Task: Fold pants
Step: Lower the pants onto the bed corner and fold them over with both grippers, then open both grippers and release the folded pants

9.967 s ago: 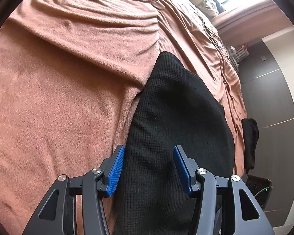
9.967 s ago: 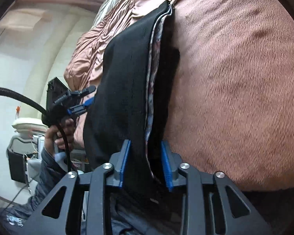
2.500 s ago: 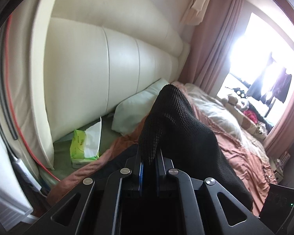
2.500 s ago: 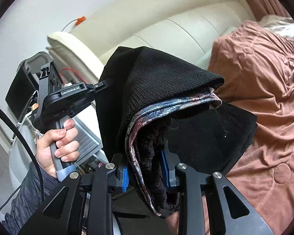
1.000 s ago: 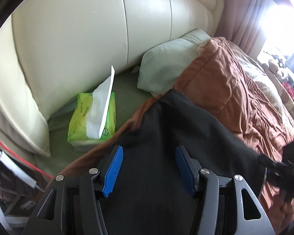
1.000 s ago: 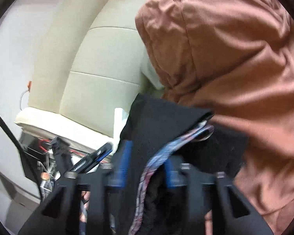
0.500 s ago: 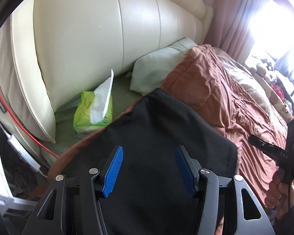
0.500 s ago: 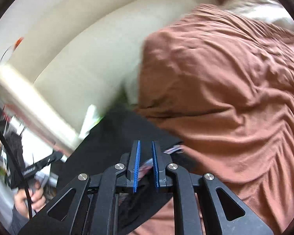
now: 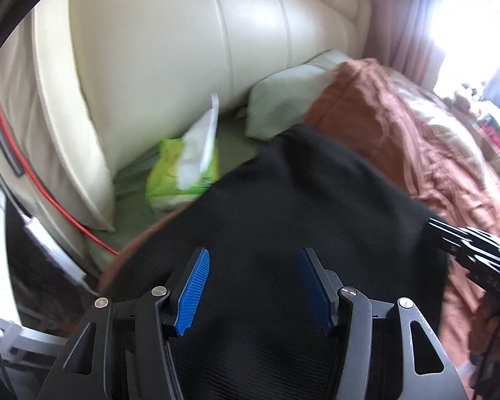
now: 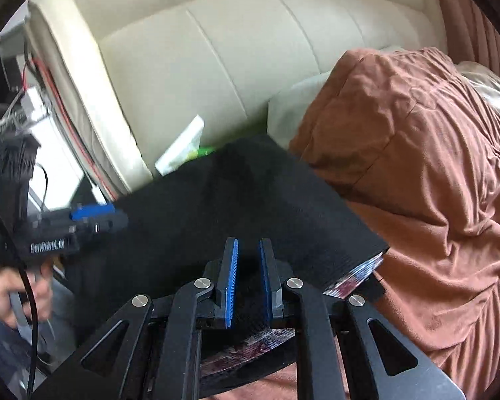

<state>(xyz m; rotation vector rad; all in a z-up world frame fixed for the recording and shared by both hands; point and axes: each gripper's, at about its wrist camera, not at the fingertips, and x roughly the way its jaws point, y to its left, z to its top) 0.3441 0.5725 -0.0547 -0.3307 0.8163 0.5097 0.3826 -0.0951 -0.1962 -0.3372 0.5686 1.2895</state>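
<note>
The folded black pants (image 9: 300, 193) lie flat on the brown blanket near the headboard, and a patterned inner layer (image 10: 360, 273) peeks out at their right edge. My left gripper (image 9: 252, 253) hovers open over the near part of the pants, its blue pads wide apart and touching nothing. My right gripper (image 10: 248, 241) is shut above the pants (image 10: 233, 193), with no cloth between its pads. In the right wrist view the left gripper (image 10: 93, 215) shows at the pants' left side, held by a hand (image 10: 3, 293).
A cream padded headboard (image 9: 183, 50) rises behind. A green tissue pack (image 9: 180, 173) and a pale pillow (image 9: 283, 100) sit in the gap before it. The brown blanket (image 9: 416, 126) spreads to the right. A red cable (image 9: 33, 173) runs down the bed's left side.
My right gripper has let go of the pants, closed empty and rolled back level. The pants now rest flat on the bed. My left gripper stayed open and drew back slightly.
</note>
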